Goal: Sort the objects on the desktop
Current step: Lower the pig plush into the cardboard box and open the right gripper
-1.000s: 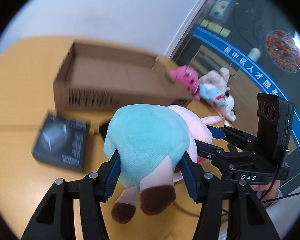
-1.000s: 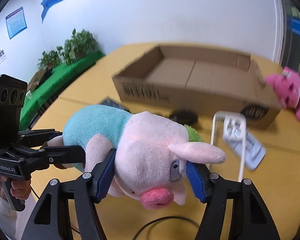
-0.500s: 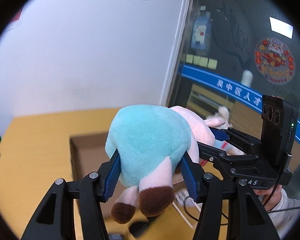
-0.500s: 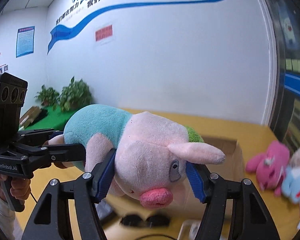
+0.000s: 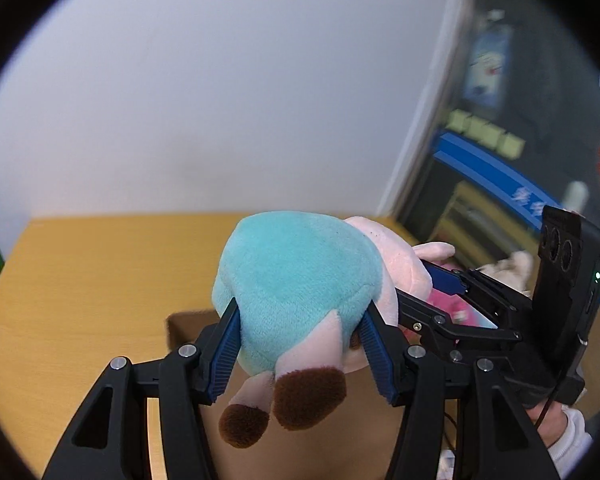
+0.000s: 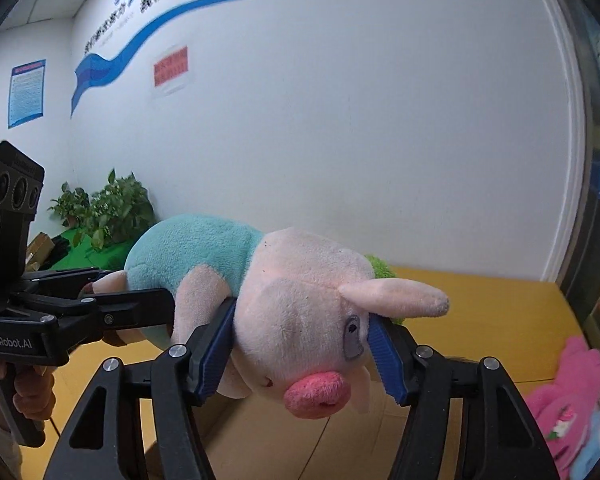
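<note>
Above yellow table (image 5: 80,280), plush pig (image 5: 296,292) clamped between both claws

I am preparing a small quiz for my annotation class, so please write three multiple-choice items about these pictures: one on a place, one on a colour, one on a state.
1. Where on the plush pig does the right claw grip?
A) the head
B) the brown feet
C) the tail

2. What colour is the pig's shirt?
A) red
B) teal
C) black

3. In which state is the pig?
A) lying flat on the desk
B) lying inside a box
C) held in the air by two claws

Key:
1 A: the blue pads flank the head beside the eye, and the jaws are closing on it.
2 B: the body is teal in both views.
3 C: the left claw clamps the teal rear, the right claw the head, and the feet hang free above the table.
</note>
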